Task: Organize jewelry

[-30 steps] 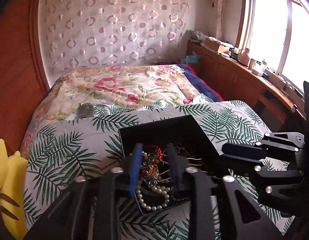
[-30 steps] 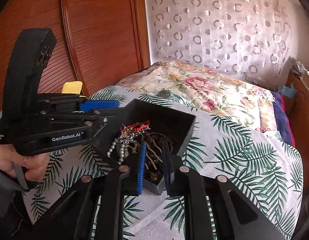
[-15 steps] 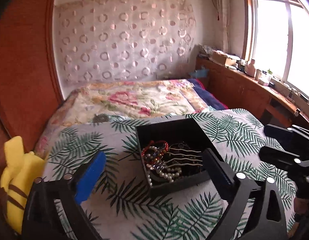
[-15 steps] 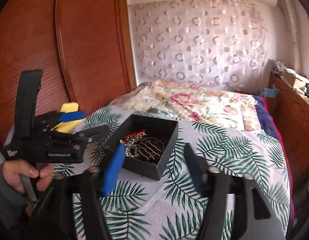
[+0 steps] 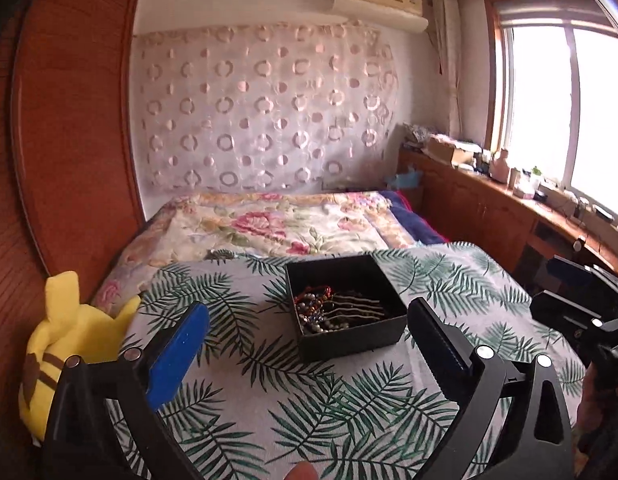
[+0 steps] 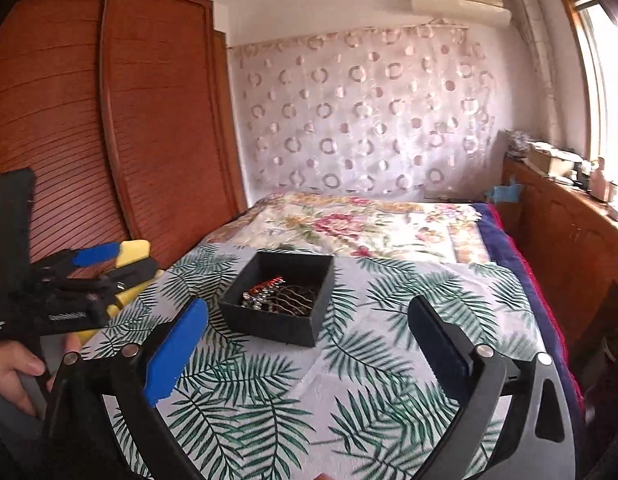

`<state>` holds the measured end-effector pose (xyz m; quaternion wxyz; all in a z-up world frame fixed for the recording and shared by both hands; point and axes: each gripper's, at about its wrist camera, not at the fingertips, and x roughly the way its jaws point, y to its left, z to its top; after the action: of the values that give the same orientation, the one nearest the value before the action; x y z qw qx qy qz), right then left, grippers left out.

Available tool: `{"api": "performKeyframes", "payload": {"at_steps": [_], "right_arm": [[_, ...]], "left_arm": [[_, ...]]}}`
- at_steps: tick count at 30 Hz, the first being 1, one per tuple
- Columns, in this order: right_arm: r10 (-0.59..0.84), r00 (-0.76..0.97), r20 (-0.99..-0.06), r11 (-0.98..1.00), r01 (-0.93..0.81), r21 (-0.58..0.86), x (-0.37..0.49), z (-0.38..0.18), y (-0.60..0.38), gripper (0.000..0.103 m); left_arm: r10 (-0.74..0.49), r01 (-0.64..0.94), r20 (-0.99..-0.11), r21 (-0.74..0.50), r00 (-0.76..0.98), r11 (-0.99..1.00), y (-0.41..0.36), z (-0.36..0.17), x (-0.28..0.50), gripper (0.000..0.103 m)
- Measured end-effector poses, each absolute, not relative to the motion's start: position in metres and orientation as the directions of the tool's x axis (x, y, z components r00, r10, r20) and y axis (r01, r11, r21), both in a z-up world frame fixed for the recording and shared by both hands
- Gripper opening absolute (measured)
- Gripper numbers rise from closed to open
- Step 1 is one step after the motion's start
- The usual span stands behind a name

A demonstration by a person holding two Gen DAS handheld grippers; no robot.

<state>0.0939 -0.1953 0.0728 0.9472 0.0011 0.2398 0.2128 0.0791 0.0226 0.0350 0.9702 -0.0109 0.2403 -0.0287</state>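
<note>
Both the left gripper (image 5: pixel 309 334) and right gripper (image 6: pixel 309 330) are gaping empty, the right's jaws just opening, while the jewelry (image 5: pixel 335 310) is lying heaped in the open black cardboard box (image 5: pixel 351 336); sorting seemingly finished.

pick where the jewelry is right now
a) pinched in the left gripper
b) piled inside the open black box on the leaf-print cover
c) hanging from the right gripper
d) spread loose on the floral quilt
b: the jewelry lies heaped inside the black box on the leaf-print cover, while the left gripper and right gripper both stand wide open with nothing between their pads.
</note>
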Motion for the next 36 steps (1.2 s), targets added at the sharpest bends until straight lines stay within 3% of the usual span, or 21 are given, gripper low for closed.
{"api": "performKeyframes", "payload": {"at_steps": [9, 36], "right_arm": [[0.314, 0.863, -0.396, 0.949, -0.302, 0.094, 0.058, 0.075, -0.212, 0.101], [0.289, 0.864, -0.412, 0.957, -0.275, 0.096, 0.063, 0.057, -0.212, 0.101]], "left_arm": [[-0.037, 0.025, -0.465, -0.033, 0.885, 0.999, 0.020, 0.033, 0.041, 0.096], [-0.025, 0.018, -0.479, -0.019, 0.878, 1.000, 0.020, 0.020, 0.030, 0.096]]}}
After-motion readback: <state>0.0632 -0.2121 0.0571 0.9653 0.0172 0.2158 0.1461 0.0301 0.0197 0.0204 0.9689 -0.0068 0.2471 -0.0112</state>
